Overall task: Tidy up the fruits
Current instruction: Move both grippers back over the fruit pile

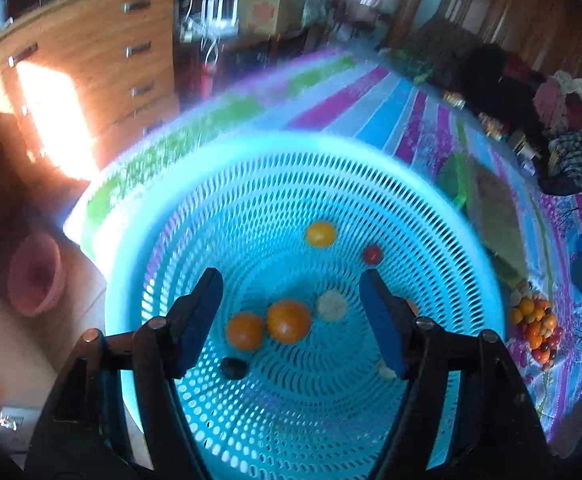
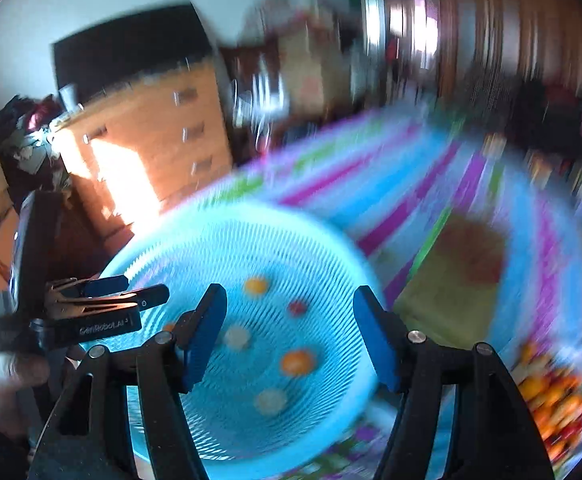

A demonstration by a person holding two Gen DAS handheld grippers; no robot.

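- Pink basket (image 1: 35, 274): lies on the floor at the far left of the left wrist view, apart from everything else.
- Wooden drawer chest (image 1: 87, 64): stands behind it at upper left, with a bright patch of sunlight on its front.
- Blue basket (image 1: 227, 148): a large perforated tub that rests on a striped cloth (image 1: 375, 100) and fills the centre of both views.
- Left gripper (image 1: 291, 312): hangs above the blue basket, angled down into it. Jaws stand wide with nothing between the pads. In the right wrist view it appears at the left edge, over the basket's near-left rim.
- Fruits inside the blue basket, left to right in the left wrist view: a dark fruit (image 1: 234, 367) near the left pad; two oranges (image 1: 267, 326) touching one another; a pale fruit (image 1: 332, 305) just beside them; a yellow fruit (image 1: 321, 234) farther back; a small red fruit (image 1: 372, 254) beside the right pad's tip.
- Right gripper (image 2: 289, 320): hangs over the same basket. Jaws stand wide and hold nothing. This view is heavily blurred.
- Fruit pile (image 1: 535, 330): oranges and red fruits lie heaped on the cloth to the right of the basket, outside it.
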